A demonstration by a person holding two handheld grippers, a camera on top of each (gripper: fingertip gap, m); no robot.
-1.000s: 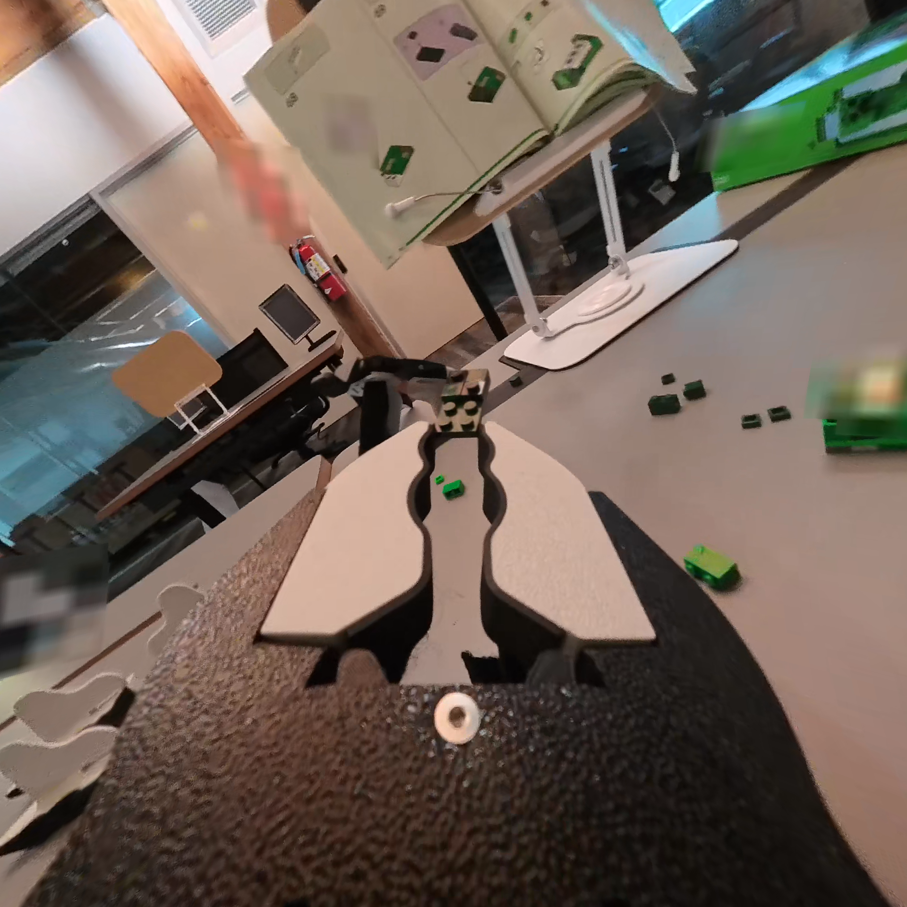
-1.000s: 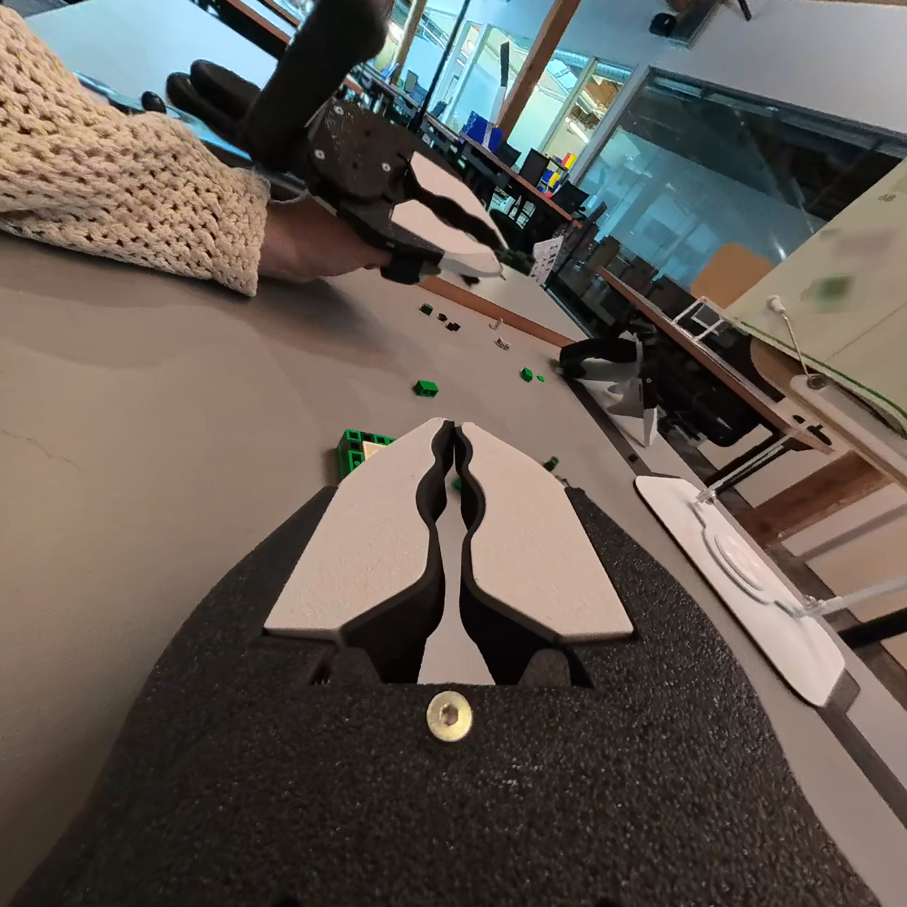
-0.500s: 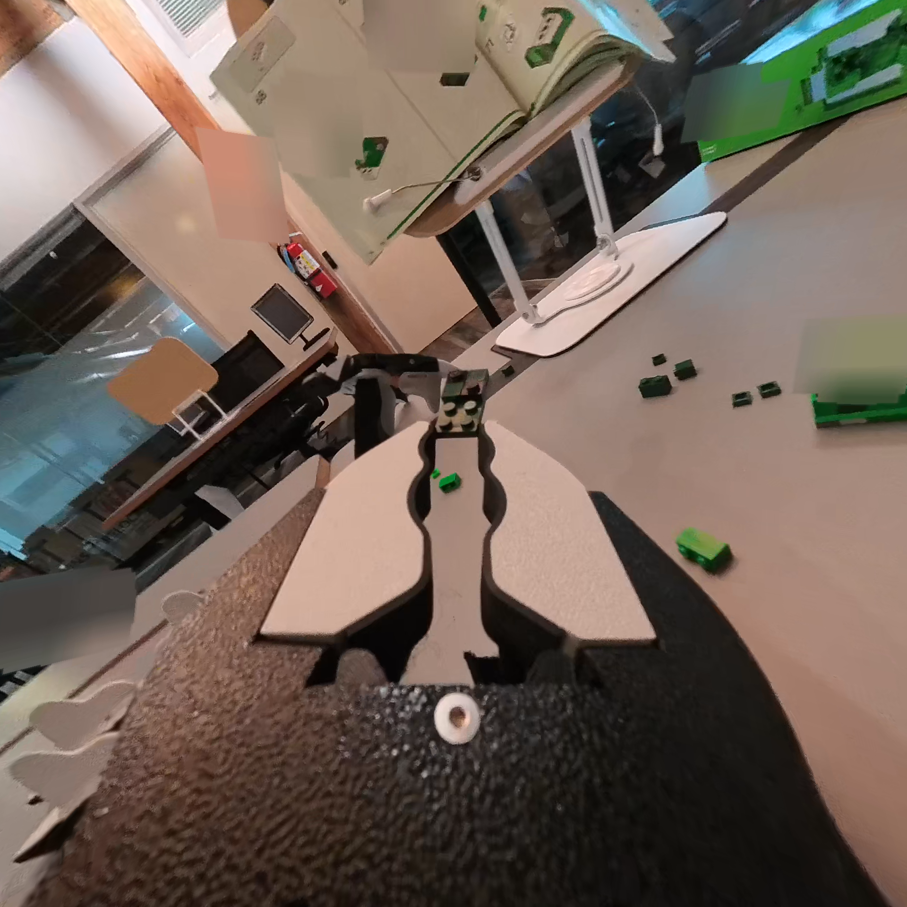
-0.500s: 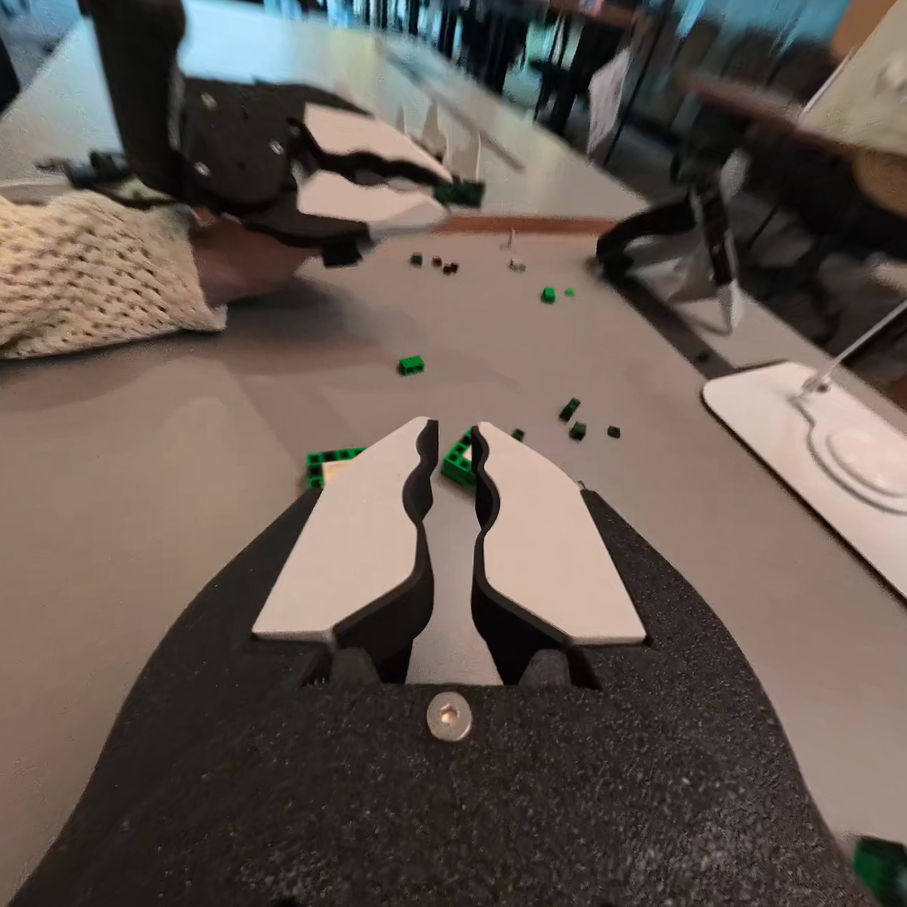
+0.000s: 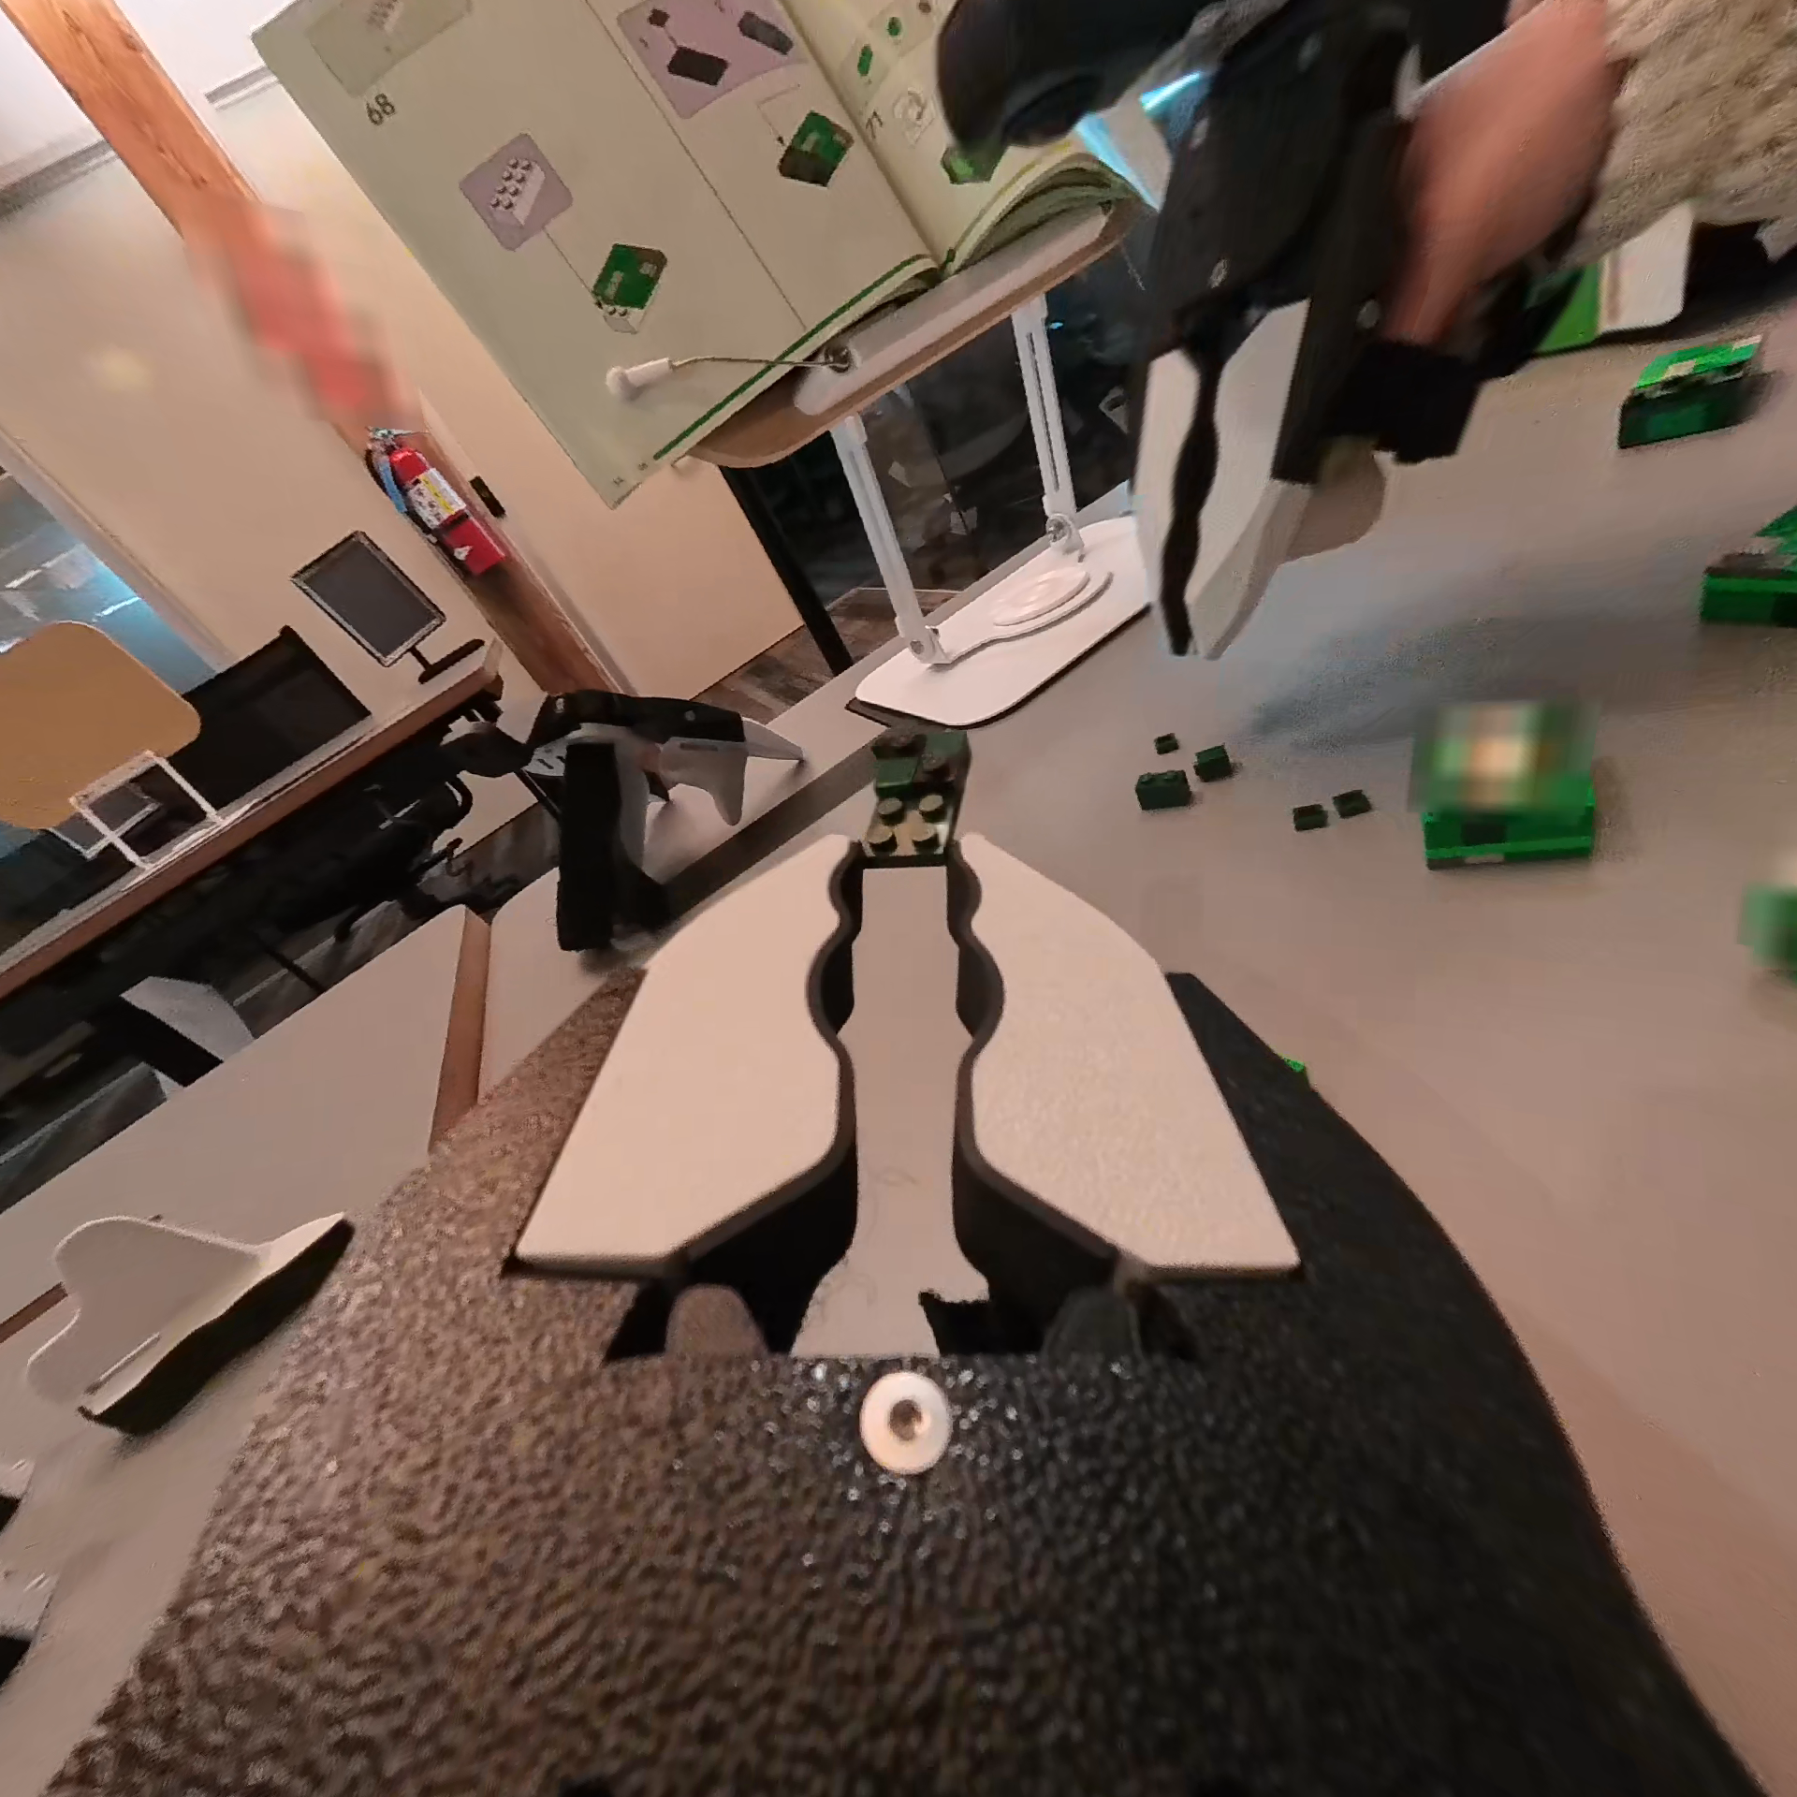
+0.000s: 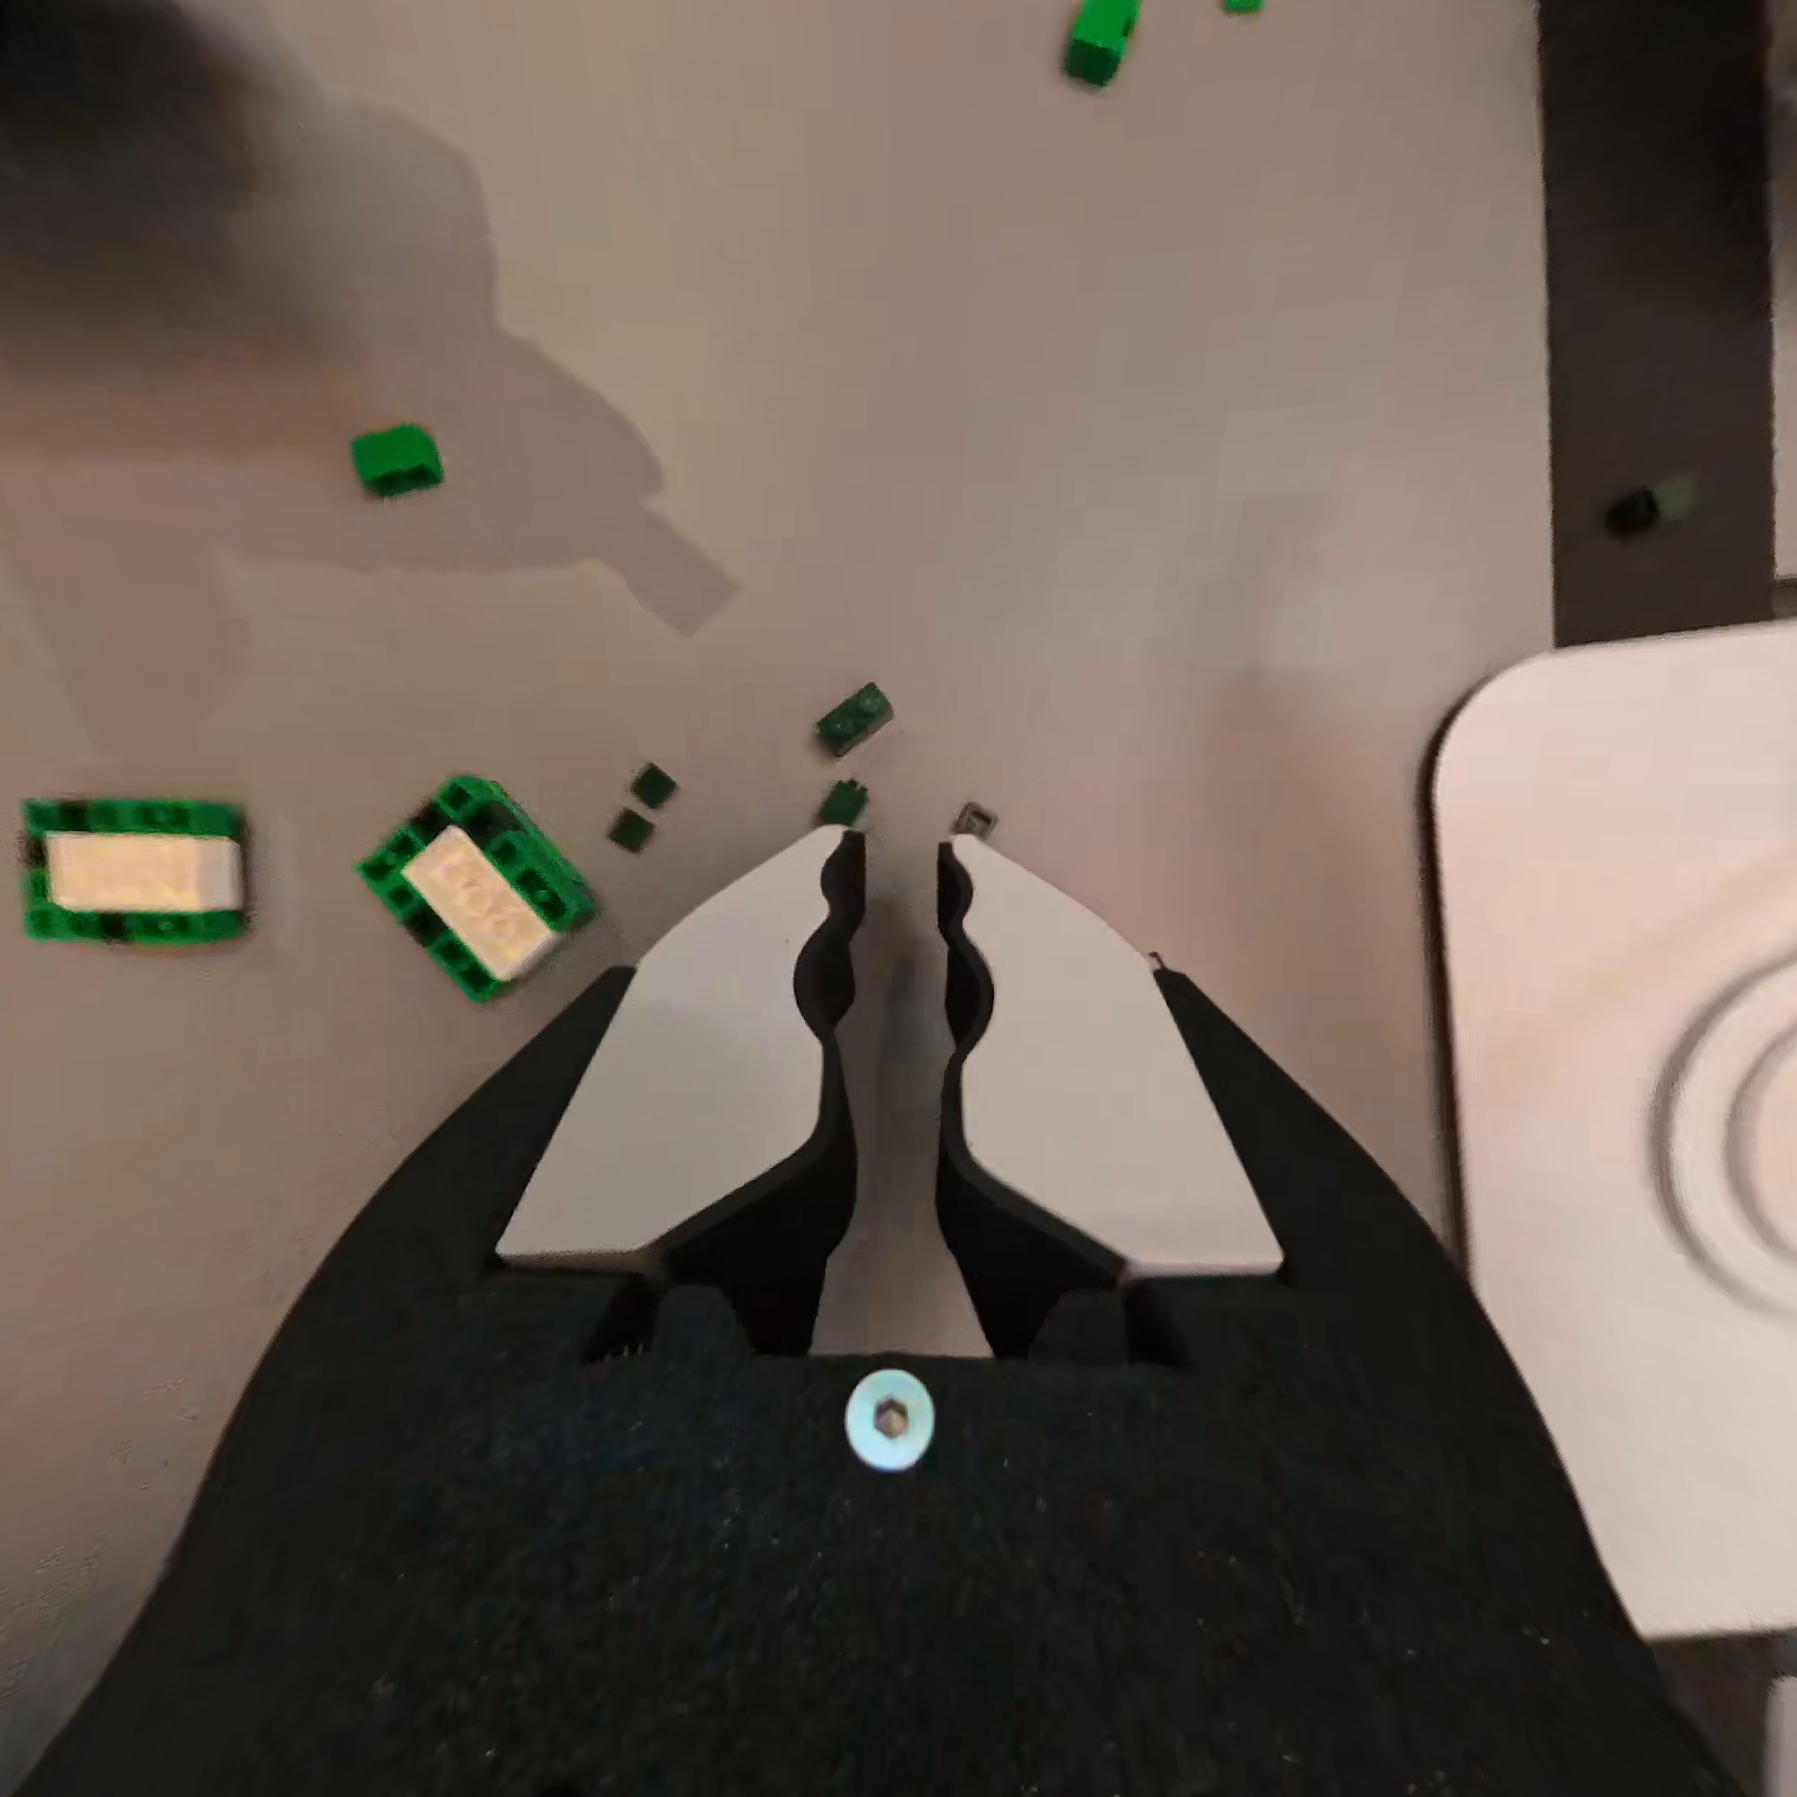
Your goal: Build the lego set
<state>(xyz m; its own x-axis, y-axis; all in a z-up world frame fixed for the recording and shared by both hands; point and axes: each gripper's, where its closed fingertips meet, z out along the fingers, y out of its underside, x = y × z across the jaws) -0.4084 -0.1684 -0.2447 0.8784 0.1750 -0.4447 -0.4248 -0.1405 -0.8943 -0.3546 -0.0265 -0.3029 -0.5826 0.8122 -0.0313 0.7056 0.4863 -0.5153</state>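
Overhead, the right gripper (image 6: 899,844) hung jaws apart above the table (image 6: 1070,389), while the left gripper (image 5: 906,844) clamped a dark green brick stack (image 5: 914,797).

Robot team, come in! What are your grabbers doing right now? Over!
Left hand-held gripper shut on brick stack. Right hand-held gripper open, empty, above loose dark bricks. Nothing blocking.

A mosaic patch hides the top of one green build (image 5: 1505,799) — another green piece (image 5: 1772,926) is blurred, cut by the edge.
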